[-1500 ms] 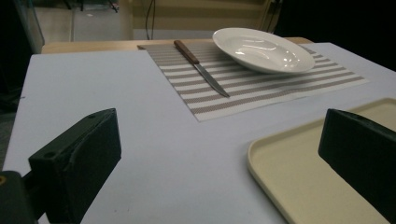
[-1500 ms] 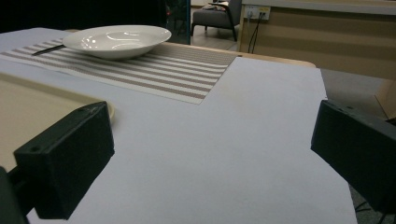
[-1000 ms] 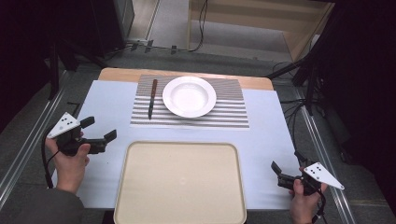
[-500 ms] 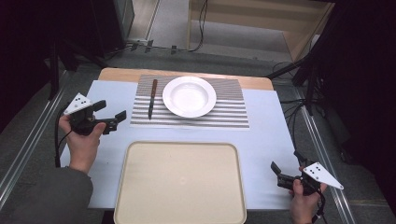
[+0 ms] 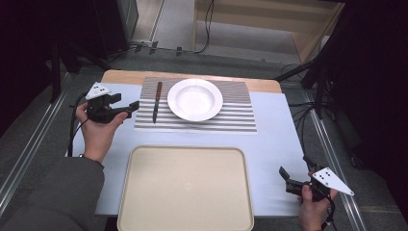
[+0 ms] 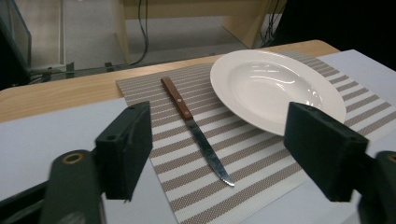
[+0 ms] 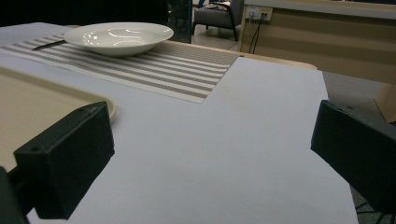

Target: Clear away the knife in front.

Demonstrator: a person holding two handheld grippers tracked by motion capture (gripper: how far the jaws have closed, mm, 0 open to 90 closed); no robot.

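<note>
The left gripper (image 5: 129, 109) is being held just left of the wooden-handled knife (image 5: 156, 100) lying on the striped placemat (image 5: 231, 115) beside the white plate (image 5: 195, 99), its jaws apart and just closing on nothing, while the right gripper (image 5: 285, 176) is being kept well apart from the knife, jaws apart.

Left hand-held gripper (image 5: 126, 109) moved up the desk's (image 5: 274, 130) left side, from beside the tray's (image 5: 185, 192) top corner to just left of the placemat (image 5: 231, 115), near the knife (image 5: 156, 101). Jaws have just been closing; nothing between them.
</note>
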